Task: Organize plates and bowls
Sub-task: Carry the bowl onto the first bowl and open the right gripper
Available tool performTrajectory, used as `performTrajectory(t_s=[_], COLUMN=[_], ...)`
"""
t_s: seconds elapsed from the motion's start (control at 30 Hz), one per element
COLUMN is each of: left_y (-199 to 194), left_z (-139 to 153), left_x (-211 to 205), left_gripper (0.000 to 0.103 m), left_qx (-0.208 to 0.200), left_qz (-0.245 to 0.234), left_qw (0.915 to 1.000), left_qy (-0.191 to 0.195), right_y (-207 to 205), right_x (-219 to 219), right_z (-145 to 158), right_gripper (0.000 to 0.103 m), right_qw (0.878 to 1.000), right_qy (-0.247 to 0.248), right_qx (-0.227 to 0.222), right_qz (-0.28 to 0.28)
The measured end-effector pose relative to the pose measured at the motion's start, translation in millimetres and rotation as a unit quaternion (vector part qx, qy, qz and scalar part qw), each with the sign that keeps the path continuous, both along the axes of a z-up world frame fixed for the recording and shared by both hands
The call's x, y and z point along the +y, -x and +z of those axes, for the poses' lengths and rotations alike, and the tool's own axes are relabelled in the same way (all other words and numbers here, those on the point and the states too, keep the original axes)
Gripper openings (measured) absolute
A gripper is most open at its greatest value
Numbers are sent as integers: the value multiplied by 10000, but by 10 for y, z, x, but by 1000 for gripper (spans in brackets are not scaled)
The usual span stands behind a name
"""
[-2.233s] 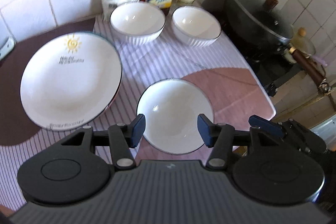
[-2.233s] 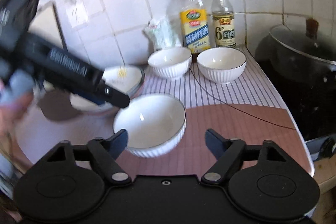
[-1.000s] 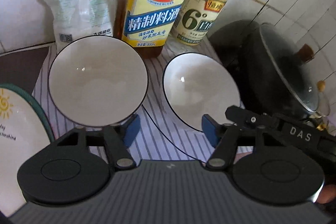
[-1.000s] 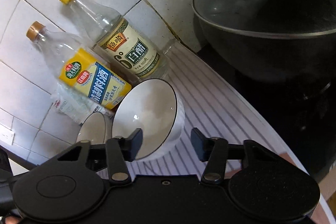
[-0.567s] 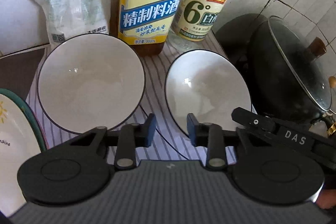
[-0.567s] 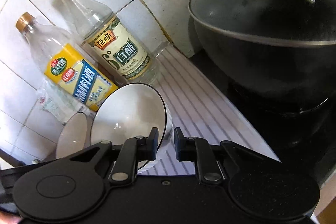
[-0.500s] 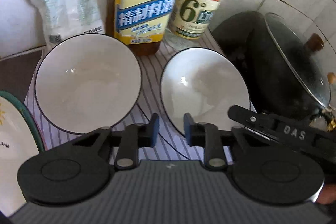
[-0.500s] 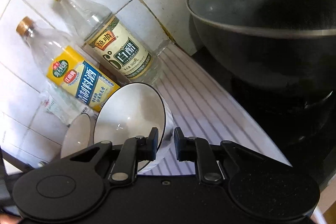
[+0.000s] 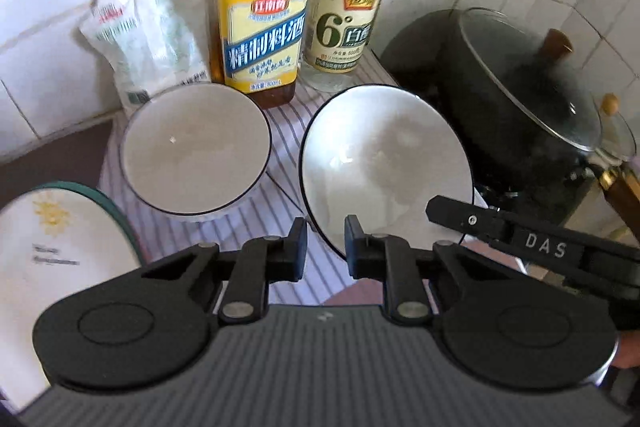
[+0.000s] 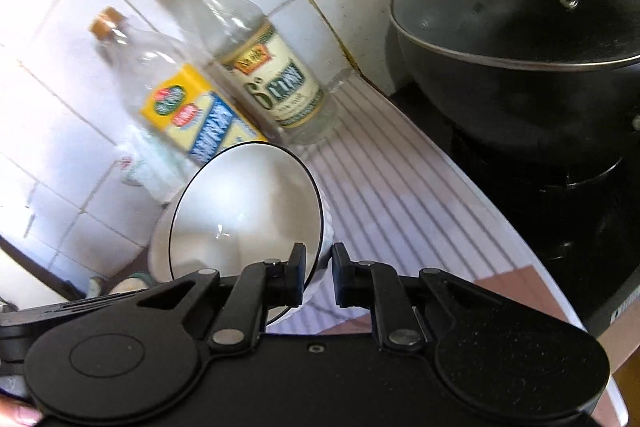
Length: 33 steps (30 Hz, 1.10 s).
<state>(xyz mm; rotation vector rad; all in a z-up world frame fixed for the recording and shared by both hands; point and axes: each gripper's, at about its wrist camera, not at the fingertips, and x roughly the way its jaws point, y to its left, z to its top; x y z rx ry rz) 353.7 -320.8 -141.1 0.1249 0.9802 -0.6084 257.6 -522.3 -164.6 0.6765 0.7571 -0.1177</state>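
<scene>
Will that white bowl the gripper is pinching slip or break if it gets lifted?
The bowl looks glazed and shiny, so it may be slippery. The right gripper pinches only its thin rim, so it could swing or tip. It looks ceramic: probably stiff, breakable if dropped.

Two white bowls are sitting on the striped mat, one at left point(image 9: 196, 151) and one at right point(image 9: 384, 171). One plate point(image 9: 60, 259) is lying at near left. Two bottles are standing at the far wall, one yellow-labelled point(image 9: 262, 27), one pale-labelled point(image 9: 344, 15). One plastic packet point(image 9: 144, 43) is leaning far left. One lidded black pot point(image 9: 524, 103) is sitting at right.
</scene>
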Motion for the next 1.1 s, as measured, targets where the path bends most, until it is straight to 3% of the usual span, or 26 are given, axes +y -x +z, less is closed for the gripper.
performTrajectory(t_s=[0.27, 0.53, 0.8, 1.1], left_y=[343, 706, 920, 940], left_z=[471, 632, 411, 41], left_x=[256, 590, 847, 1041], left_gripper=[18, 17, 17, 17], left_qx=[-257, -326, -41, 477], left_qz=[-129, -57, -200, 42], left_qw=[9996, 9993, 9993, 9984], left_qy=[-82, -164, -320, -292], right_y=[355, 700, 944, 966], right_x=[223, 584, 891, 1123], right_z=[369, 717, 652, 377], right_gripper=[18, 18, 18, 18], right_qw=[9996, 9995, 9998, 9997], right_qy=[-180, -8, 22, 75], right_qx=[-194, -277, -187, 124], right_qz=[54, 175, 105, 172])
